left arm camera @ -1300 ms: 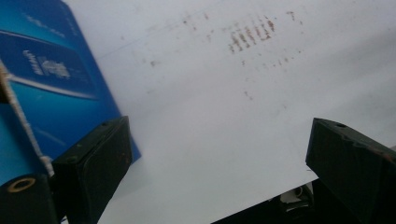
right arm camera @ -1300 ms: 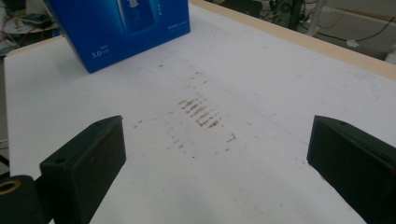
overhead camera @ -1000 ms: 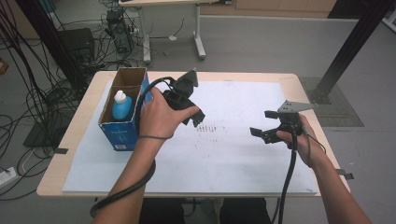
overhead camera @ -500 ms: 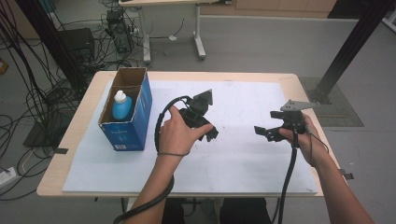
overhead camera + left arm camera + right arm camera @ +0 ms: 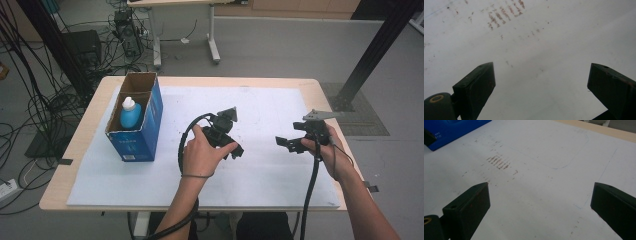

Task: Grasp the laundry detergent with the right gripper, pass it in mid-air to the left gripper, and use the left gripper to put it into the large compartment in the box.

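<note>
A blue cardboard box (image 5: 142, 131) stands open-topped at the left of the table. Inside it stands a blue bottle (image 5: 130, 114) with a white cap. My left gripper (image 5: 235, 149) is held over the middle of the white sheet (image 5: 260, 175), well right of the box. Its jaws (image 5: 541, 85) stand wide apart above the sheet, nothing between them. My right gripper (image 5: 288, 145) hovers low near the table's right side, pointing left. It is open (image 5: 539, 205) and empty too. A corner of the blue box (image 5: 456, 127) shows far off in the right gripper view.
Brown smudge marks (image 5: 499, 161) and a faint pencilled outline (image 5: 564, 157) lie on the sheet's middle. The wooden table edge (image 5: 320, 87) borders the sheet. Cables and a black stand (image 5: 55, 60) crowd the floor at the left; another table's legs (image 5: 212, 35) stand behind.
My left gripper has swung away from the box, rightward and nearer, to the table's middle. The right gripper has barely shifted. The bottle and box stay put.
</note>
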Tool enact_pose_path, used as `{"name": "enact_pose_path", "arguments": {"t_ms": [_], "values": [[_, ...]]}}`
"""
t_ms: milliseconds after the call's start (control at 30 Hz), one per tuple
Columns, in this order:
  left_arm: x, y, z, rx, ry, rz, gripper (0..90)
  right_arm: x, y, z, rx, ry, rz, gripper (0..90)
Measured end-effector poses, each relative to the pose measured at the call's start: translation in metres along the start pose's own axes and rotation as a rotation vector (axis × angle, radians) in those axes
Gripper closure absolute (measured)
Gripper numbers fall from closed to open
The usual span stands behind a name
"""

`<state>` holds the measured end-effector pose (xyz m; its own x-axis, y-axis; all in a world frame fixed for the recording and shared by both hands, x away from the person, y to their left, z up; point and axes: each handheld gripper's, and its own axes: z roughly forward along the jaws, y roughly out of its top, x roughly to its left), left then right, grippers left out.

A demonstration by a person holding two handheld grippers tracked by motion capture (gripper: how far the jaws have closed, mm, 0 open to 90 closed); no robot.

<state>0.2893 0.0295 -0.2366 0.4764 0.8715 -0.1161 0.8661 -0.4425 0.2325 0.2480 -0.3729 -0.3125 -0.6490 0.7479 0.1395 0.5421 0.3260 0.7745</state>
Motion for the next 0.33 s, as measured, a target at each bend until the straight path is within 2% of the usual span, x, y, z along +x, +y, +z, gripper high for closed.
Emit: {"name": "enact_pose_path", "arguments": {"t_ms": [133,333], "values": [[0.0024,-0.0014,0.0009,-0.011,-0.017,0.0,8.4,-0.0005,-0.0001,-0.002,-0.005,-0.005,0.002,2.4],[0.0,-0.0041,-0.0002,-0.017,-0.009,0.002,8.2,0.0014,-0.0003,-0.0053,-0.017,-0.012,0.006,2.2]]}}
